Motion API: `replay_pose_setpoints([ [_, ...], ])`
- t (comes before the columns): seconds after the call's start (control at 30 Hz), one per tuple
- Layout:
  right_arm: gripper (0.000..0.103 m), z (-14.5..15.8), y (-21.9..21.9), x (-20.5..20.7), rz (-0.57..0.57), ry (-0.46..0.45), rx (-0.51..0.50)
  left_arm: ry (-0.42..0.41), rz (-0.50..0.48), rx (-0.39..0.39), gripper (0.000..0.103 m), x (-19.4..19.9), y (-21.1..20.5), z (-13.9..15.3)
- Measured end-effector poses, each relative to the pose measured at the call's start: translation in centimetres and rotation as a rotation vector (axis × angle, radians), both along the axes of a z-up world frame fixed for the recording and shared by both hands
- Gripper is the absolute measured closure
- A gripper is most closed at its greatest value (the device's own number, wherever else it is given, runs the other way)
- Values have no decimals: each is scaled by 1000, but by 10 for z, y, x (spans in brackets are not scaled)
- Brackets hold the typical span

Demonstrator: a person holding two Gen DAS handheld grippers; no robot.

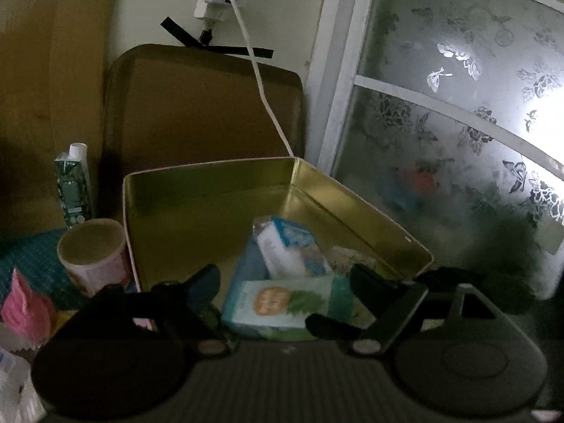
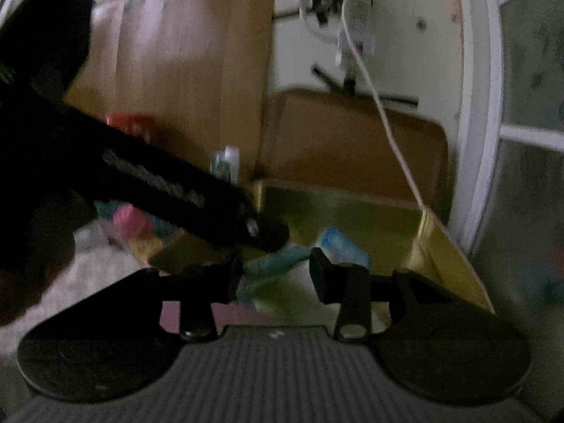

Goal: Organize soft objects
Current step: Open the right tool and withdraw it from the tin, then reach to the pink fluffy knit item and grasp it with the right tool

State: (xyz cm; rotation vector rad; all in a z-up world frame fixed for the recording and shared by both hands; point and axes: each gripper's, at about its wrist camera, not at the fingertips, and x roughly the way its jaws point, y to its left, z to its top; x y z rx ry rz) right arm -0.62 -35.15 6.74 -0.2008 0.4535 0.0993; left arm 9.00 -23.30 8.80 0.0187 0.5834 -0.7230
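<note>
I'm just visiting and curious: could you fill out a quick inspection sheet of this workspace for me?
Surface: teal patterned cloth at left.
Job's things: gold tin, open, holding a pineapple-print pack and a blue-white pack.
Clutter: paper cup, green carton, pink packet left of the tin.
Grippers: left hand-held gripper open over the tin's near edge; right hand-held gripper open, view blurred.
Cables: white cable running from a wall plug down behind the tin.
Surroundings: brown tray against the wall, frosted floral window.

No lettering is legible anywhere; the pale blue soft packet with a pineapple picture (image 1: 282,303) shows only blurred marks.
</note>
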Motion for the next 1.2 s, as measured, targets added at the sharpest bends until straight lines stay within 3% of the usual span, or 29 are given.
replay_pose_setpoints([
  [0.23, 62, -9, -12, 63, -65, 186, 22, 36, 60, -6, 19, 12, 6, 0],
  [0.33, 62, -13, -8, 88, -135, 168, -40, 42, 98, 1, 18, 17, 10, 0],
  [0.4, 61, -12, -9, 93, -151, 162, -26, 57, 108, 3, 18, 20, 15, 0],
  [0.47, 61, -10, -12, 81, -134, 150, 42, 60, 115, 9, 18, 19, 18, -2],
  [0.6, 61, -5, -11, 38, -148, 73, 73, 62, 106, 21, 18, 12, 16, -6],
  [0.87, 51, 13, -15, -46, -275, -91, 192, 7, 74, 86, 19, -29, 12, -12],
  [1.07, 51, 9, -15, -73, -354, -73, 334, -46, 65, 143, 23, -64, 20, -16],
  [1.2, 51, 3, -4, -75, -364, -29, 368, -82, 89, 172, 25, -83, 35, -19],
])
